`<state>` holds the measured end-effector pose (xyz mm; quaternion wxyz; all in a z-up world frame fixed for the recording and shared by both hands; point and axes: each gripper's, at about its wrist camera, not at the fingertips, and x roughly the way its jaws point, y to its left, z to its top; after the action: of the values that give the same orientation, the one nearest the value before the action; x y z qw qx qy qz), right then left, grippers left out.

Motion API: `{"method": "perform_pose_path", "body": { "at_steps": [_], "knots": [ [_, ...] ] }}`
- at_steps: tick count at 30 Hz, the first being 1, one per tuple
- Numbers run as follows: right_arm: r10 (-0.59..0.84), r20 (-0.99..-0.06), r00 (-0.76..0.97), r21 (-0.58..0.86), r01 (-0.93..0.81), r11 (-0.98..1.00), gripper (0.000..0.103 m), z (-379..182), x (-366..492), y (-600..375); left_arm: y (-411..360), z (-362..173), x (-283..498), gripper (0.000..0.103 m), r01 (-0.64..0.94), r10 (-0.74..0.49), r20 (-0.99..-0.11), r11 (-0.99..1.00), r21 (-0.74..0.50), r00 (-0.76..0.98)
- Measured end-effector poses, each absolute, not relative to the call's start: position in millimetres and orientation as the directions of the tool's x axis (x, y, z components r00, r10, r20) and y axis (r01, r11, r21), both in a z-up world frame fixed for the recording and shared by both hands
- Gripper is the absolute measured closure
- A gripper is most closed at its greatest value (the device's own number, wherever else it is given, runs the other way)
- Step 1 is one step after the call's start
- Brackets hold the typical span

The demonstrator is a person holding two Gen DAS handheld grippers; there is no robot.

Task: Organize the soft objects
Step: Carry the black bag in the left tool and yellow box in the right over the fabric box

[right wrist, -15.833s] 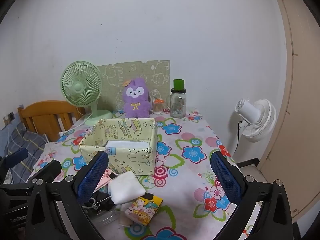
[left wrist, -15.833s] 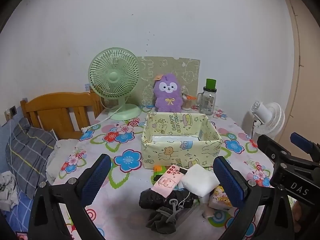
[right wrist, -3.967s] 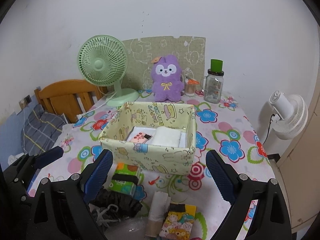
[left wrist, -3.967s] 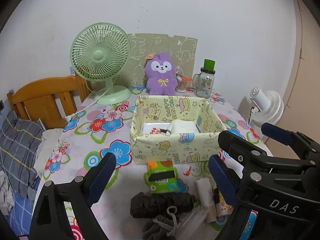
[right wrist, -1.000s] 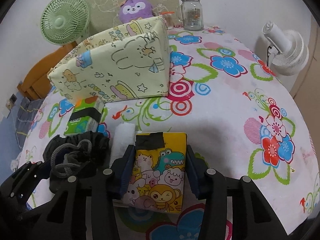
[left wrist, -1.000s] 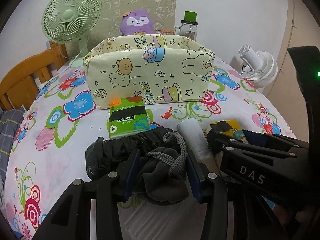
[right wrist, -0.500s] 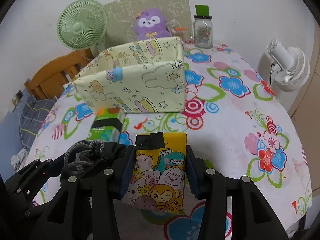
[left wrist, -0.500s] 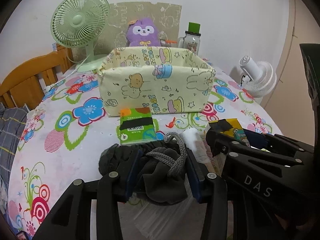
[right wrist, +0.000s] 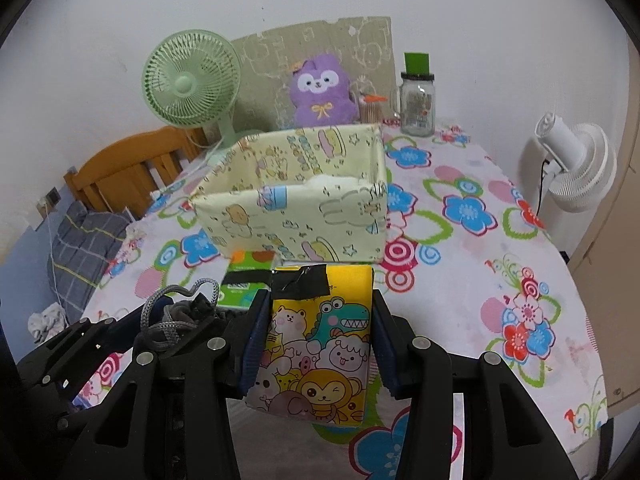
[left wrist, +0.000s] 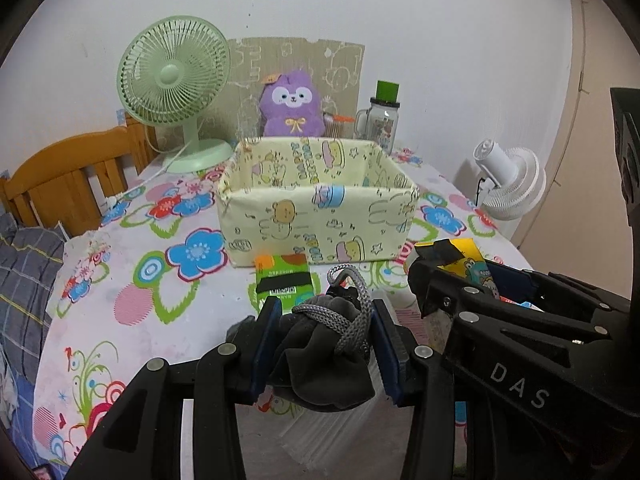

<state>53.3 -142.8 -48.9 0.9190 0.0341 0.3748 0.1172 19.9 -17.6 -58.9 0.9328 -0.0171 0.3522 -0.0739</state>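
Observation:
My left gripper (left wrist: 326,346) is shut on a dark grey drawstring pouch (left wrist: 320,364) with a grey cord, held above the table's near edge. Beside it on the right, my right gripper (right wrist: 316,344) is shut on a yellow cartoon-animal tissue pack (right wrist: 316,344) sealed with black tape. Both hang in front of the pale yellow fabric box (left wrist: 320,220), whose inside is mostly hidden; a white edge shows over its rim in the right wrist view. A green tissue pack (left wrist: 282,280) lies on the flowered tablecloth (left wrist: 160,280) just before the box.
Behind the box stand a green desk fan (left wrist: 176,88), a purple plush (left wrist: 290,106), a cardboard sheet and a green-lidded jar (left wrist: 382,120). A white fan (left wrist: 508,184) stands off the table's right side. A wooden chair (left wrist: 60,184) and plaid cloth are at the left.
Both grippers have risen with the pouch and the yellow pack in them, so the box's rim and inner walls now show. The table items look farther below.

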Motion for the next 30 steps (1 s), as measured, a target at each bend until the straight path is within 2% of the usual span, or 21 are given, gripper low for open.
{"method": "perform_pose_path", "body": {
  "at_steps": [30],
  "knots": [
    [0.255,-0.589,0.767,0.153,-0.203,0.967,0.053,20.6,82.8,-138.5,-10.6,7.3,46.4,0.058,0.139,-0.147,-0.563,0.989,-0.057,0.813]
  ]
}}
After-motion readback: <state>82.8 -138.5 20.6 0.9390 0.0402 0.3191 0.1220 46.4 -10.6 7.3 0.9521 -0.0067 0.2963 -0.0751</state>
